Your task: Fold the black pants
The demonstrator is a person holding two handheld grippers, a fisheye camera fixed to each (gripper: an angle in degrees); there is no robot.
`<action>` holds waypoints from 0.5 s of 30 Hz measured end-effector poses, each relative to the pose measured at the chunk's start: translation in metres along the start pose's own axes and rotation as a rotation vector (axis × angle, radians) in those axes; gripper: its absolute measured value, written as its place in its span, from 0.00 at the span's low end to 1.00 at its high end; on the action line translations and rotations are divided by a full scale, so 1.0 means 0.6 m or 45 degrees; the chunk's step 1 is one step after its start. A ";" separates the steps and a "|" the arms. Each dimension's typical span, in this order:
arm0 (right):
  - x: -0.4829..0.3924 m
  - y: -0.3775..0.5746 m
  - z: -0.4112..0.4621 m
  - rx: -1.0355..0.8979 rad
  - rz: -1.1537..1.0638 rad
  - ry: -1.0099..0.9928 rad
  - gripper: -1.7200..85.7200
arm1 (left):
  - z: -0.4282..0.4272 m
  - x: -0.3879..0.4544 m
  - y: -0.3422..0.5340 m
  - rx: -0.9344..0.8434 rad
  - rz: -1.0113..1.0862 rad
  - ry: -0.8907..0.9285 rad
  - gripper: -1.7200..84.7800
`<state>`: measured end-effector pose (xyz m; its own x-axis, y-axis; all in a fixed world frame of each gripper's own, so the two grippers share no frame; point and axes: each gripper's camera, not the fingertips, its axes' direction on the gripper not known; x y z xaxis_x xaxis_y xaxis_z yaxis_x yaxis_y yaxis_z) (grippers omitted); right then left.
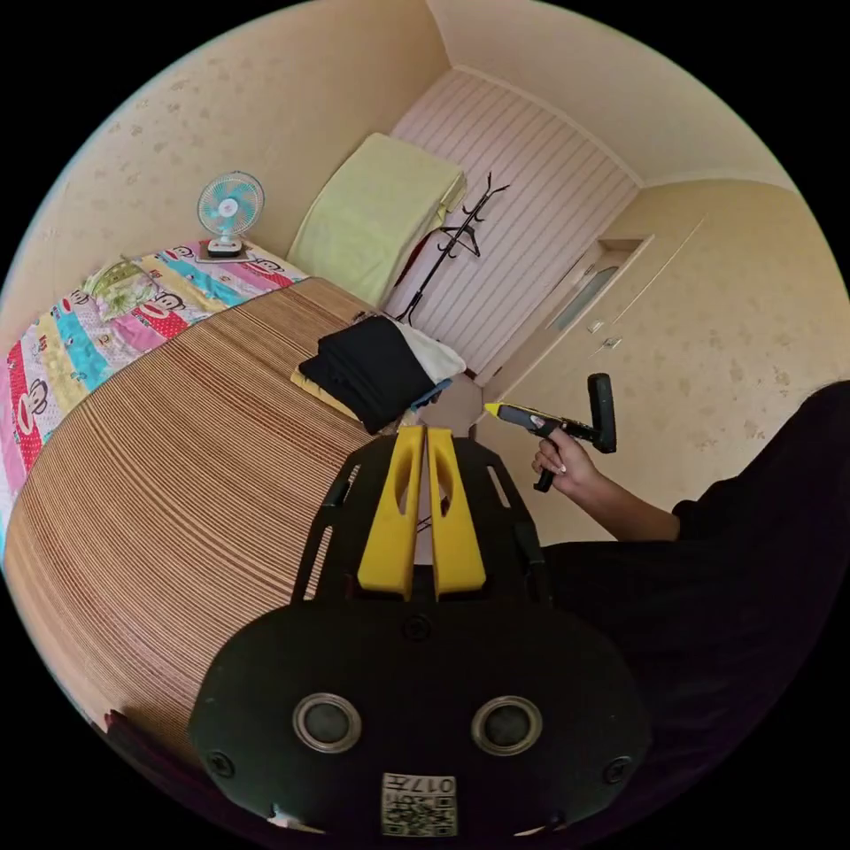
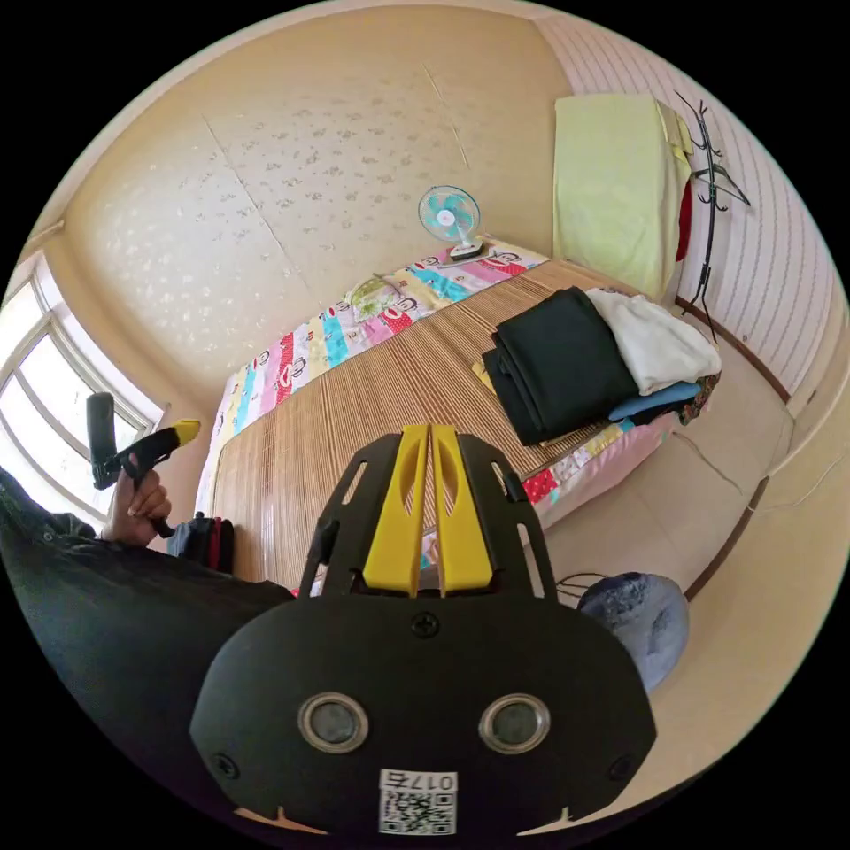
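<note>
Black and neatly squared, the folded black pants (image 2: pixel 560 363) lie on top of a small stack of clothes near the far corner of the bed, well apart from both grippers.

Going left to right in the right gripper view: a bright window (image 2: pixel 44 398), then the person's hand (image 2: pixel 137 506) holding the left gripper (image 2: pixel 181 431) raised in the air, then the striped woven bamboo mat (image 2: pixel 354 416) covering most of the bed, with a colourful cartoon-print sheet (image 2: pixel 292 350) along its far edge and a small teal desk fan (image 2: pixel 450 217) standing on it. Next comes the right gripper (image 2: pixel 430 434) itself, its yellow jaws pressed together with nothing between them. Beyond it sits the pants stack, with a white garment (image 2: pixel 655 341) and a blue one (image 2: pixel 660 400) just beside and under it. A pale green cloth (image 2: pixel 611 177) leans at the wall, next to a black coat stand (image 2: pixel 708 177).

In the left gripper view that gripper's jaws likewise stand closed and empty.

The pants already look folded, so the work seems done or nearly so. They should handle as soft, limp, fairly light cloth; any further grip is best taken at a folded edge or corner, pinching all layers so they do not slide apart.
</note>
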<state>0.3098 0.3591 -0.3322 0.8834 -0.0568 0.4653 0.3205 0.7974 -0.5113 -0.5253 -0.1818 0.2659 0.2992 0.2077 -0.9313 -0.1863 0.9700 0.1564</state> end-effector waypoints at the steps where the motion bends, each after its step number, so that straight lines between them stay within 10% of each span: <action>1: 0.022 -0.043 0.019 -0.004 0.012 0.002 0.04 | 0.013 -0.021 0.006 0.040 -0.046 -0.023 0.01; 15: 0.260 -0.547 0.261 -0.318 0.028 -0.015 0.16 | 0.291 -0.163 -0.009 0.156 -0.533 -0.260 0.01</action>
<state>0.2886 0.1824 0.0214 0.8875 -0.0324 0.4597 0.3769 0.6250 -0.6836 -0.3902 -0.1854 0.4136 0.5049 -0.1954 -0.8408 0.0972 0.9807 -0.1696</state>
